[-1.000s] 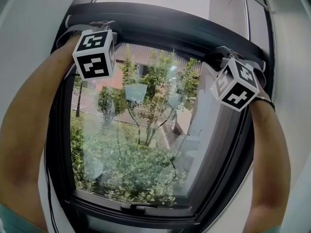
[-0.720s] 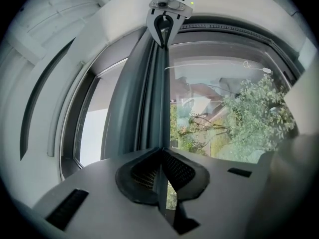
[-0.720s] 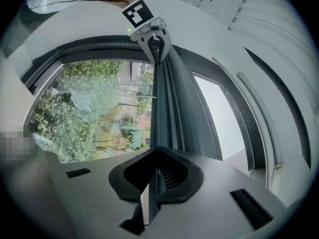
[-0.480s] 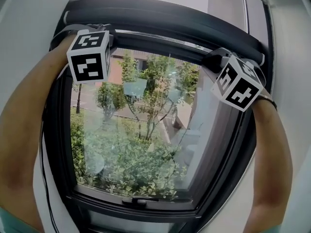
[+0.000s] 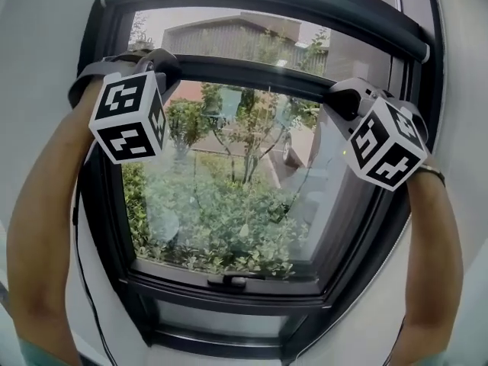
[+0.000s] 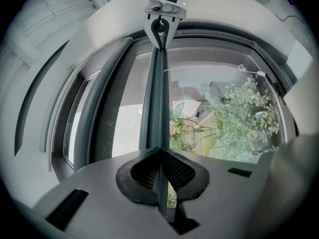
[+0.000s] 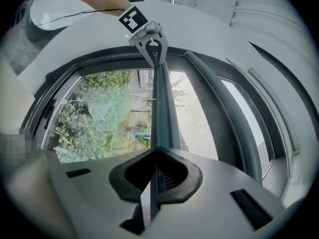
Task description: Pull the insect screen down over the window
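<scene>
Clamped on bar [image 5: 252, 69] with left gripper [image 6: 160, 156] and right gripper [image 7: 157, 156]; both sets of jaws just squeezed tighter, bar's thin edge pinched between them. Runs straight ahead from each gripper to the other. Mesh [image 5: 229, 35] above grippers, over window's [image 5: 229, 204] top strip only; below grippers, uncovered.

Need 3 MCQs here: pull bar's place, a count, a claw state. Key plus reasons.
1. The pull bar sits: A) high on the window B) at the sill C) on the floor
2. Claws on the bar: A) none B) one C) two
3. The left claw is: A) wide open B) shut on the bar C) empty
Key: A, most glass lies below it. C, the right claw clamps it too; both claws' jaws have just been closing on it. B, its pads pinch the bar.
</scene>
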`<state>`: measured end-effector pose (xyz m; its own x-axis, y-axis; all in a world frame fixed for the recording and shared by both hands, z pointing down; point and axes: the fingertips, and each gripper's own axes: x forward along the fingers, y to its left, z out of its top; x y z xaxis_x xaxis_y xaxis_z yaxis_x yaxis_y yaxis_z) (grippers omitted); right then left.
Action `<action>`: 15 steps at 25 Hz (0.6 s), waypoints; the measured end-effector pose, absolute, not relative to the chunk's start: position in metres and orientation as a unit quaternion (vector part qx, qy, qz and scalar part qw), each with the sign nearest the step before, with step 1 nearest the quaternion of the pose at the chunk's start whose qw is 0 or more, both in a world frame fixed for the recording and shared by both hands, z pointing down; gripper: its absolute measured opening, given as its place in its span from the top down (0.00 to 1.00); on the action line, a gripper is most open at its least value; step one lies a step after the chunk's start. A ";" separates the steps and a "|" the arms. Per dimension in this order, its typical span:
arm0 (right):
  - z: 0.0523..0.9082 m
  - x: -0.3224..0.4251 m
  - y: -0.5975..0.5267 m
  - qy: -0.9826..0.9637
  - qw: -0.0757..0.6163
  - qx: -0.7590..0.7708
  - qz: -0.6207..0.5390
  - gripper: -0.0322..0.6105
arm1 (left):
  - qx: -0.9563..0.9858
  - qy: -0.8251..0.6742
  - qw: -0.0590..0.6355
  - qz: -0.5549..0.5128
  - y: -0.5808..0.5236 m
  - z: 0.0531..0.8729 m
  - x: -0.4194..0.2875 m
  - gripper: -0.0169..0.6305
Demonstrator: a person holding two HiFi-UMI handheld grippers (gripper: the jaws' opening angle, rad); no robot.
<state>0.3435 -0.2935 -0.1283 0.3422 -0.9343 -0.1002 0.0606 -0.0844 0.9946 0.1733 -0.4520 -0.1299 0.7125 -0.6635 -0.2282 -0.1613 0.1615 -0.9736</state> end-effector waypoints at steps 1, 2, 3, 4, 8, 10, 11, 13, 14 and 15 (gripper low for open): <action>-0.121 0.343 -0.294 -0.373 0.568 0.589 -0.437 0.91 | -0.622 0.333 0.685 -0.184 -0.452 -0.122 0.173 0.93; -0.114 0.342 -0.294 -0.375 0.571 0.587 -0.435 0.91 | -0.622 0.333 0.684 -0.186 -0.453 -0.114 0.173 0.93; -0.105 0.342 -0.294 -0.377 0.575 0.584 -0.432 0.91 | -0.623 0.332 0.683 -0.189 -0.453 -0.105 0.172 0.93; -0.095 0.341 -0.293 -0.379 0.578 0.581 -0.430 0.91 | -0.624 0.330 0.682 -0.191 -0.453 -0.095 0.172 0.93; -0.058 0.340 -0.293 -0.392 0.582 0.574 -0.422 0.91 | -0.633 0.322 0.675 -0.199 -0.453 -0.058 0.170 0.93; -0.042 0.341 -0.293 -0.403 0.581 0.572 -0.416 0.91 | -0.635 0.318 0.672 -0.208 -0.453 -0.041 0.171 0.93; -0.035 0.342 -0.293 -0.408 0.582 0.570 -0.413 0.91 | -0.637 0.317 0.671 -0.211 -0.453 -0.034 0.172 0.93; -0.020 0.342 -0.293 -0.412 0.583 0.568 -0.409 0.91 | -0.637 0.316 0.670 -0.214 -0.453 -0.020 0.173 0.93; -0.012 0.342 -0.293 -0.413 0.585 0.567 -0.407 0.91 | -0.638 0.316 0.669 -0.215 -0.453 -0.012 0.173 0.93; -0.004 0.343 -0.294 -0.416 0.588 0.565 -0.403 0.91 | -0.640 0.315 0.667 -0.216 -0.454 -0.004 0.174 0.93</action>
